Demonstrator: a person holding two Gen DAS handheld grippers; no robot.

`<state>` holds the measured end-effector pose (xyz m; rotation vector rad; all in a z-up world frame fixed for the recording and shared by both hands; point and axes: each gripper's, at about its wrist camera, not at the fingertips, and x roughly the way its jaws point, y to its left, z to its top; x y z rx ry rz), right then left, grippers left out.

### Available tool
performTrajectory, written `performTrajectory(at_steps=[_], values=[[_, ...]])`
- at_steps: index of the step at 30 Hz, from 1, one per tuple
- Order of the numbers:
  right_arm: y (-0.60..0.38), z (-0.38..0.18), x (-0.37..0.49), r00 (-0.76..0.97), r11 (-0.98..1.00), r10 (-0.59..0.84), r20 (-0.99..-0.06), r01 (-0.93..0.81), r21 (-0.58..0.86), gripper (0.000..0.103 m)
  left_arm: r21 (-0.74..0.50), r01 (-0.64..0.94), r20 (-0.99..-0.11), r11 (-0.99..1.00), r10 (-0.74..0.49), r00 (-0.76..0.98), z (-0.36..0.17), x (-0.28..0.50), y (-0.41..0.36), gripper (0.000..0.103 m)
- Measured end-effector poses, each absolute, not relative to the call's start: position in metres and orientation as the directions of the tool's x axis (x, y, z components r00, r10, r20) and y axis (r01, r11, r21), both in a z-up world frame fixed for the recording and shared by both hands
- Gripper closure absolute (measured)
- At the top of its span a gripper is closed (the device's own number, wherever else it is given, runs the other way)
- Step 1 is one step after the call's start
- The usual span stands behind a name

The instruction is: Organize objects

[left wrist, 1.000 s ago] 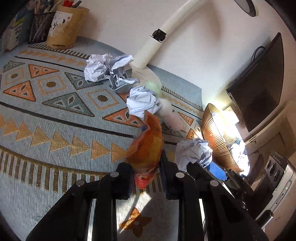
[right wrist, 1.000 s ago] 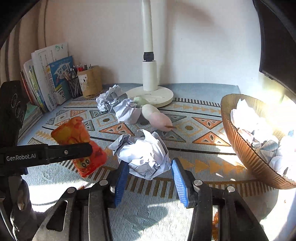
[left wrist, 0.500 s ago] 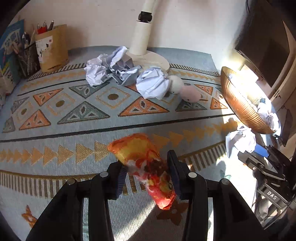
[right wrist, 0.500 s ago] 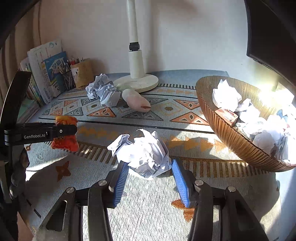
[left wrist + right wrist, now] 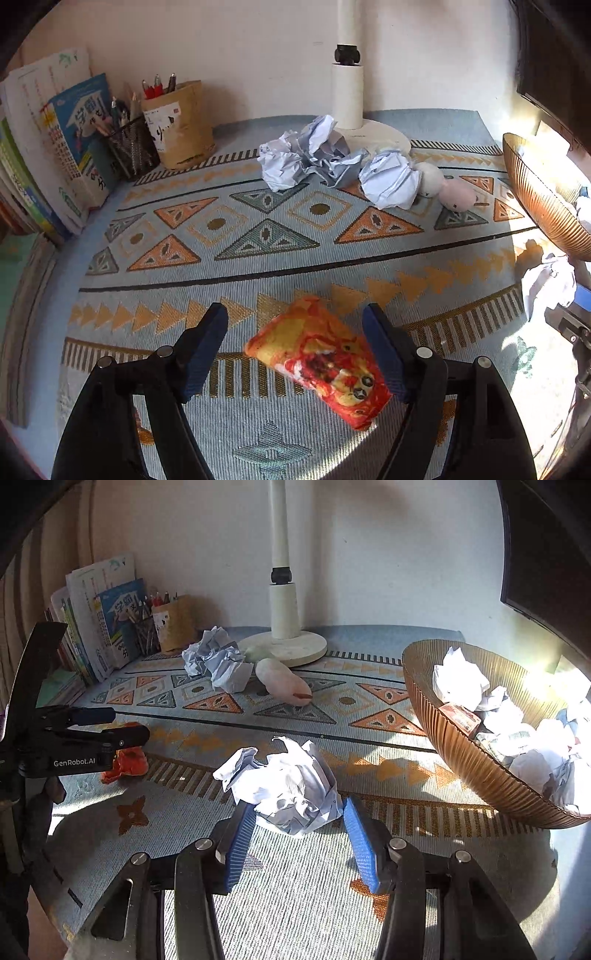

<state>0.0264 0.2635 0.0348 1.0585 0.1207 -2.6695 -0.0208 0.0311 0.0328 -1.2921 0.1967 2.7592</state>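
An orange-red snack packet point(image 5: 319, 363) lies on the patterned mat between the spread jaws of my left gripper point(image 5: 295, 347), which is open; the packet leans near the right finger. It also shows in the right wrist view point(image 5: 125, 762), under the left gripper point(image 5: 99, 725). My right gripper point(image 5: 295, 836) is shut on a crumpled paper ball point(image 5: 286, 792) held just above the mat, left of the amber ribbed bowl point(image 5: 461, 746), which holds paper balls and a small box.
More crumpled paper point(image 5: 314, 155) and a pale pink plush toy point(image 5: 282, 681) lie by the white lamp base point(image 5: 284, 648). Books point(image 5: 55, 147), a mesh pen cup point(image 5: 129, 147) and a brown pen holder point(image 5: 179, 129) stand back left. A dark monitor point(image 5: 546, 554) hangs right.
My left gripper lowered the snack packet to the mat and opened, letting it go. My right gripper kept the paper ball and stayed near the bowl.
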Motion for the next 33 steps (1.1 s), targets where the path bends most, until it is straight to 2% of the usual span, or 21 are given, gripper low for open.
performTrajectory(at_steps=[2,4,6,8,12,14,19,23,25,27,31,33], values=[[0.264,0.035,0.026,-0.698,-0.962,-0.215,-0.683,0.272,0.025,0.055,0.128,-0.216,-0.755,-0.968,0.046,-0.654,0.035,-0.017,0.051,0.028],[0.264,0.035,0.026,-0.695,-0.961,-0.219,-0.685,0.276,0.027,0.055,0.252,-0.195,-0.705,-0.948,-0.042,-0.708,0.036,-0.012,0.064,0.027],[0.263,0.035,0.026,-0.693,-0.959,-0.222,-0.686,0.282,0.026,0.055,0.294,-0.138,-0.690,-0.946,-0.110,-0.716,0.037,-0.009,0.060,0.027],[0.263,0.035,0.027,-0.693,-0.957,-0.227,-0.684,0.287,0.026,0.055,0.224,-0.077,-0.729,-0.971,-0.115,-0.674,0.038,-0.005,0.044,0.028],[0.263,0.035,0.027,-0.694,-0.957,-0.229,-0.682,0.288,0.028,0.055,-0.078,-0.011,-0.828,-0.997,0.070,-0.556,0.026,0.001,0.018,0.028],[0.263,0.035,0.027,-0.695,-0.957,-0.229,-0.682,0.287,0.028,0.055,-0.149,0.051,-0.837,-0.988,0.098,-0.538,0.019,-0.001,0.017,0.027],[0.263,0.035,0.026,-0.693,-0.956,-0.237,-0.681,0.290,0.037,0.055,-0.006,-0.015,-0.823,-1.000,0.014,-0.568,0.016,-0.022,0.050,0.029],[0.265,0.035,0.027,-0.693,-0.956,-0.244,-0.679,0.289,0.048,0.054,0.000,-0.192,-0.798,-0.981,0.115,-0.591,0.018,-0.024,0.072,0.045],[0.265,0.036,0.027,-0.695,-0.956,-0.242,-0.677,0.290,0.045,0.054,-0.016,-0.243,-0.786,-0.970,0.163,-0.596,0.021,-0.019,0.075,0.057],[0.264,0.035,0.027,-0.692,-0.956,-0.242,-0.680,0.290,0.045,0.054,-0.018,-0.252,-0.788,-0.967,0.169,-0.592,0.019,-0.019,0.075,0.059],[0.266,0.035,0.026,-0.693,-0.958,-0.243,-0.679,0.283,0.054,0.054,-0.016,-0.252,-0.796,-0.968,0.165,-0.582,0.019,-0.017,0.073,0.058],[0.266,0.035,0.026,-0.691,-0.958,-0.243,-0.680,0.283,0.054,0.053,0.012,-0.232,-0.803,-0.973,0.129,-0.582,0.017,-0.014,0.072,0.043]])
